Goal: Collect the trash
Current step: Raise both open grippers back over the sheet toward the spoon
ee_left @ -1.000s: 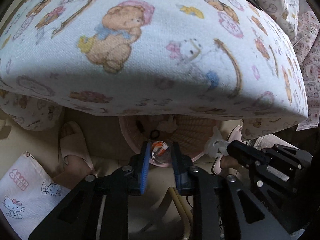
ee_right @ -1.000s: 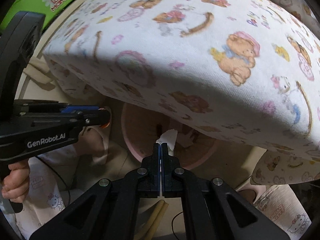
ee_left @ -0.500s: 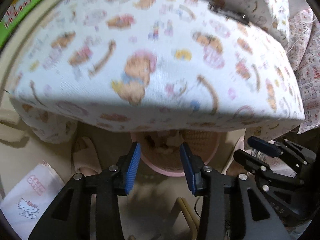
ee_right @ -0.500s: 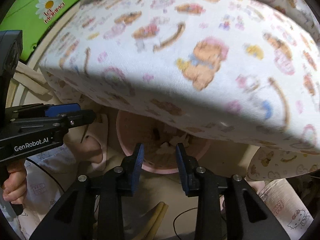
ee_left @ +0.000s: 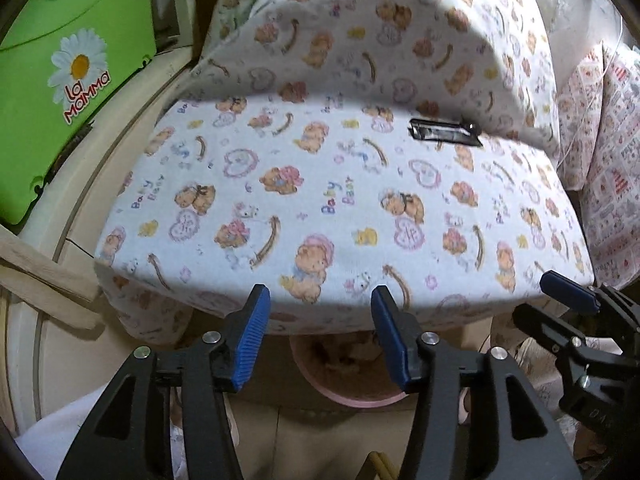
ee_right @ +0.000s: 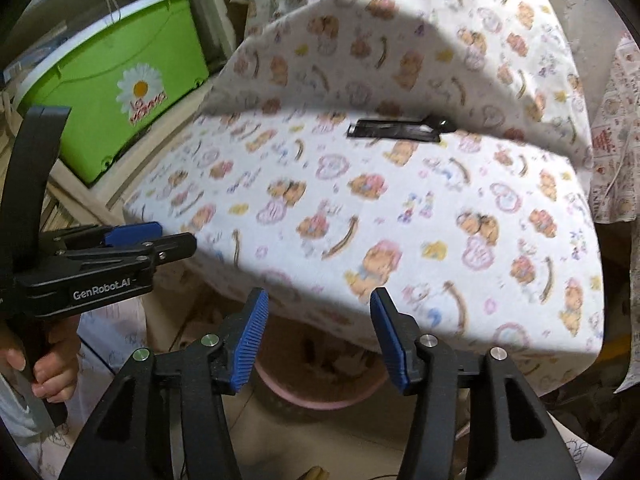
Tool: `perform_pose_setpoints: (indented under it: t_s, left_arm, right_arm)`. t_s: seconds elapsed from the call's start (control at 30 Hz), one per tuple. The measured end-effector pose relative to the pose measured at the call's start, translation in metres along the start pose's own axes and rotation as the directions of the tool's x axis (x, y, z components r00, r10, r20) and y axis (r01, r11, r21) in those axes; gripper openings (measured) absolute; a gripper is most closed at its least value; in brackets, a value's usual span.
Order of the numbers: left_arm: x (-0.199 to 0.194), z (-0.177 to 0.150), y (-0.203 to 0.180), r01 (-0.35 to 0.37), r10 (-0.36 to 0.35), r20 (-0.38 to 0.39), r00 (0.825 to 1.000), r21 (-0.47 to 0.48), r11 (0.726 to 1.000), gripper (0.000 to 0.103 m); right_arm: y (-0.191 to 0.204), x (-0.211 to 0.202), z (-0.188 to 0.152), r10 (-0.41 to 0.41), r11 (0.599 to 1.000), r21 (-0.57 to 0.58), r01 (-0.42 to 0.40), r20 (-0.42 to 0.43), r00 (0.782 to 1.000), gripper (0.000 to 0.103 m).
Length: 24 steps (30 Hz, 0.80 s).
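The left gripper (ee_left: 318, 334) and right gripper (ee_right: 318, 334) hang above the pink wastebasket (ee_left: 352, 398) under the cushion's edge, both spread wide and holding nothing. Crumpled scraps lie inside the basket, probably dropped there. A black wrapper (ee_left: 444, 133) lies far back on the bear-print cushion (ee_left: 320, 200), likely next.

Both grippers are spread wide and hold nothing: the left gripper (ee_left: 320, 336) sits just beside the right gripper (ee_right: 318, 338), level with it.
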<state>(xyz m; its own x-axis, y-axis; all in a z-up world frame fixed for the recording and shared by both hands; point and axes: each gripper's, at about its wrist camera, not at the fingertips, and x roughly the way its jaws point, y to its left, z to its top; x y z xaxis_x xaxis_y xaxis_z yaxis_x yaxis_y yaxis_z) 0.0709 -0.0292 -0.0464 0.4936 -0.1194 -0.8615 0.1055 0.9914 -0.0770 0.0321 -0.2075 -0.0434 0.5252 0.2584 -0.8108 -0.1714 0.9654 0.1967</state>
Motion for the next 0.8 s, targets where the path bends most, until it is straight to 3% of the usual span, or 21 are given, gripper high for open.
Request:
perform_pose_setpoints:
  t_s: [0.4,0.6,0.8]
  left_arm:
    - [-0.006,0.013,0.001,-0.037,0.037,0.059,0.998,-0.004,0.999,0.056]
    - [-0.008,0.048,0.000,-0.058,0.058,0.081,0.995,0.006,0.998,0.057]
    - [-0.009,0.090,-0.005,-0.078,0.074,0.124,0.990,0.030,0.997,0.060]
  right_arm:
    - [-0.015,-0.010,0.014,-0.071,0.997,0.020,0.070,0.074,0.995,0.056]
    - [-0.025,-0.015,0.035,-0.116,0.993,0.002,0.117,0.129,0.985,0.060]
    - [-0.048,-0.009,0.061,-0.149,0.989,0.030,0.146,0.128,0.981,0.060]
